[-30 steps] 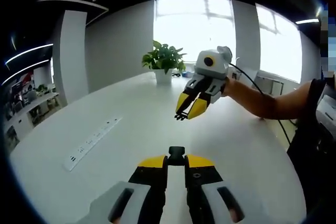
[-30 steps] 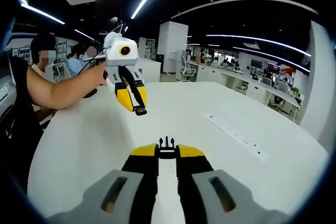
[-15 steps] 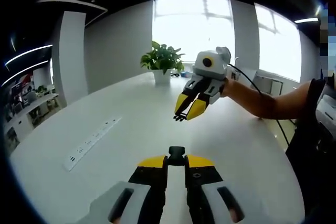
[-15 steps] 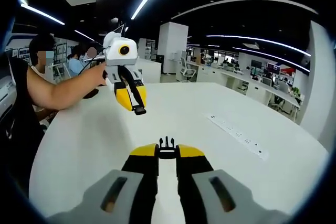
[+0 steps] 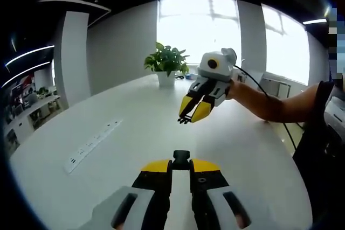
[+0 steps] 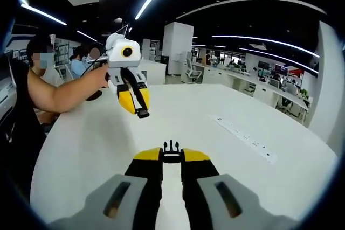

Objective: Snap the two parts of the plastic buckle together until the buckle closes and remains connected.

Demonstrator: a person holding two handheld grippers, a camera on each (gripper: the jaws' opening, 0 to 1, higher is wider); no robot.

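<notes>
In the left gripper view my left gripper (image 5: 181,161) is shut on the black socket half of the buckle (image 5: 181,156), which juts from its yellow tips. Across the table the right gripper (image 5: 186,118) hangs in the air with the pronged half (image 5: 184,119) at its tips. In the right gripper view my right gripper (image 6: 171,152) is shut on the black pronged half (image 6: 171,147), prongs pointing away. The left gripper (image 6: 141,111) faces it from the upper left, holding the socket half (image 6: 143,113). The two halves are apart, both held above the white table (image 6: 183,111).
A flush power strip (image 5: 91,146) lies in the table, also seen as the power strip (image 6: 242,138). A potted plant (image 5: 167,62) stands at the far edge by the windows. A person's forearm (image 5: 269,103) reaches in from the right. People sit at the left beyond the table (image 6: 81,63).
</notes>
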